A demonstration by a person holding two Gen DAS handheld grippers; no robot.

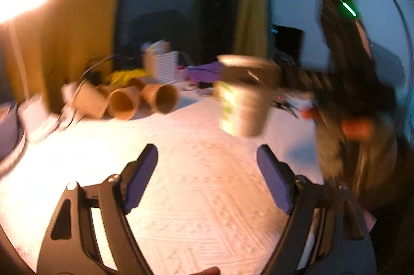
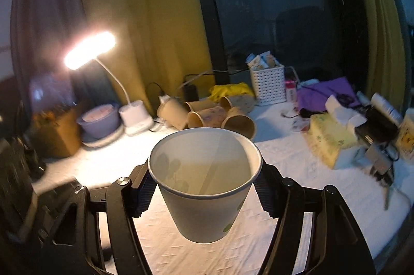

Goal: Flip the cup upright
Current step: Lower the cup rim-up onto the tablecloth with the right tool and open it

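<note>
A white paper cup (image 2: 204, 187) with a green leaf print is upright, mouth up, held above the white tablecloth (image 2: 282, 153). My right gripper (image 2: 204, 184) is shut on the cup, one finger on each side below the rim. The same cup (image 1: 243, 96) shows blurred in the left wrist view, ahead and to the right of my left gripper (image 1: 207, 158), which is open and empty over the tablecloth (image 1: 201, 197). The right gripper's body (image 1: 354, 93) is a dark blur at the right.
Several brown paper cups (image 2: 220, 117) lie on their sides at the back of the table, also in the left wrist view (image 1: 134, 101). A lit desk lamp (image 2: 134, 117), a purple bowl (image 2: 99, 119), a white basket (image 2: 269, 84), purple cloth (image 2: 326, 93) and a tissue box (image 2: 331, 140) surround them.
</note>
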